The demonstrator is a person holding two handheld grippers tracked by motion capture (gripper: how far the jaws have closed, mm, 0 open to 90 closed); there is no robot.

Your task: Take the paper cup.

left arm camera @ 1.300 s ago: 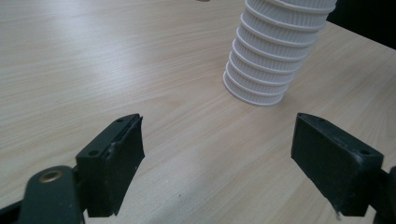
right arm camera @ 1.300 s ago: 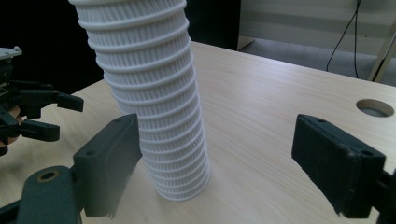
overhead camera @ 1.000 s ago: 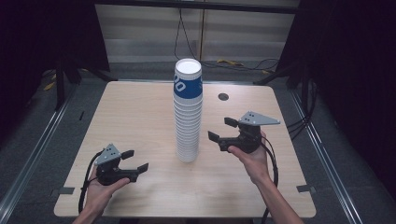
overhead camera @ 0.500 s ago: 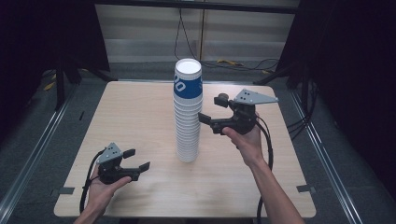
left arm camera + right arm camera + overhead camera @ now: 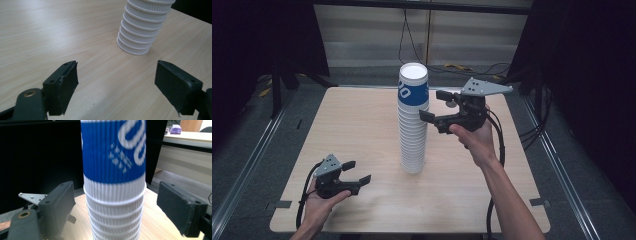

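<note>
Fingers of the right gripper [image 5: 434,106] gape wide beside the cup stack [image 5: 413,122]; left gripper [image 5: 357,172] likewise, well apart.

Open hand-held gripper [image 5: 116,87] near cup stack [image 5: 143,27] on table [image 5: 50,32]

we see a tall upright stack of white ribbed cups [image 5: 413,117], its top cup [image 5: 113,150] blue-banded, mid-table.
</note>
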